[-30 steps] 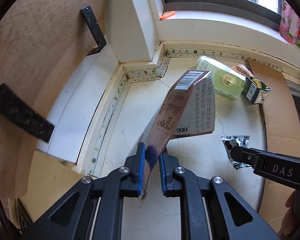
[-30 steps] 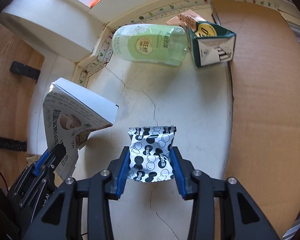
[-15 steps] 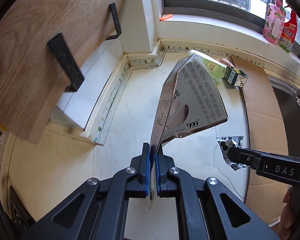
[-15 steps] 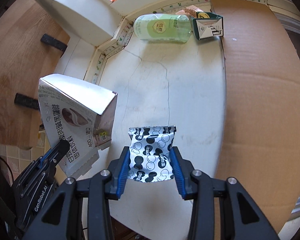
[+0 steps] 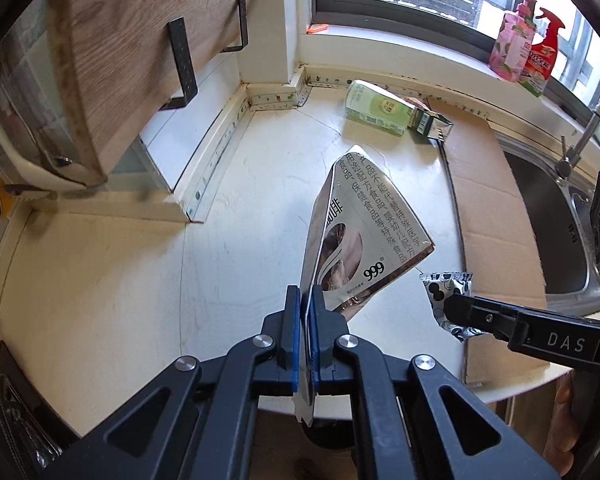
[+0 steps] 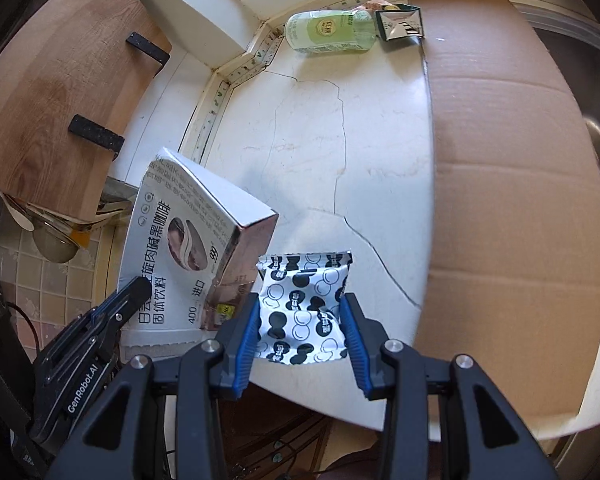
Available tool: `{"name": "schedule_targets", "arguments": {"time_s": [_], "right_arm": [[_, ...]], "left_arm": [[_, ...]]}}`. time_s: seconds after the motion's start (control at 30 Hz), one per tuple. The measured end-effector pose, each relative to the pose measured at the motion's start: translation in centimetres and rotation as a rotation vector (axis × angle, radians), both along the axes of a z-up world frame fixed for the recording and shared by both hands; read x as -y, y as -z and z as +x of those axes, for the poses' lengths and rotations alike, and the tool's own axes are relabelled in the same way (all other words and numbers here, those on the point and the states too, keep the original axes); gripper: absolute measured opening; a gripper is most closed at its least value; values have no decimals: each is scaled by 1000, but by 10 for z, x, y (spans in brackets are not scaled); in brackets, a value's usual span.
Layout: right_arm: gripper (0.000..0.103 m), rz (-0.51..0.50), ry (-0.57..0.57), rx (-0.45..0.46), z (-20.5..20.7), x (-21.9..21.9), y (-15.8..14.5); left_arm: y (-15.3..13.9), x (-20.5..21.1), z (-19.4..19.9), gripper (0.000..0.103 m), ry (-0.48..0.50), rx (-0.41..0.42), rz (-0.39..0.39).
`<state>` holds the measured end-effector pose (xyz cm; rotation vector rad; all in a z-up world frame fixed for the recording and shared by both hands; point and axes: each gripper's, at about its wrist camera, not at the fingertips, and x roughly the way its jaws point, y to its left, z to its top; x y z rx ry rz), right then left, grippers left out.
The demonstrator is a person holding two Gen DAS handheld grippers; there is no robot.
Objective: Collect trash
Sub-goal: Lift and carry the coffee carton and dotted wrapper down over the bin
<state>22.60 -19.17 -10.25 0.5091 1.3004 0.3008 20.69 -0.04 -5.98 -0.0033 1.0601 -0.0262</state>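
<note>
Left gripper [image 5: 305, 304]: jaws clamped on the flap of a flattened silver carton [image 5: 364, 236], held tilted above the white tabletop [image 5: 228, 216], near its front edge. Right gripper [image 6: 300, 320]: jaws pinched on the sides of a black-and-white spotted wrapper [image 6: 305, 308], lifted just beside the carton [image 6: 188, 248]. Same wrapper [image 5: 448, 292] seen from the left wrist camera, gripped at the carton's lower right. Far back on the tabletop [image 6: 320, 152], near the window corner: pale green pouch [image 5: 374, 107] lying flat, small dark green box [image 5: 430, 125] touching its right end. Right of these: brown cardboard sheet [image 5: 496, 216] flat over the tabletop, then a steel sink [image 5: 552, 216].
</note>
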Motion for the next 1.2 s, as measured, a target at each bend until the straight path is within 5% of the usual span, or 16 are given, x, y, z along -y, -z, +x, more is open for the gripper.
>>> {"name": "schedule_targets", "arguments": {"time_s": [0.6, 1.2], "right_arm": [[40, 1, 150, 54, -143, -6, -15], [40, -95, 160, -143, -243, -14, 43]], "left_arm": [[-19, -4, -129, 2, 169, 29, -85], [46, 4, -200, 2, 215, -156, -140]]}}
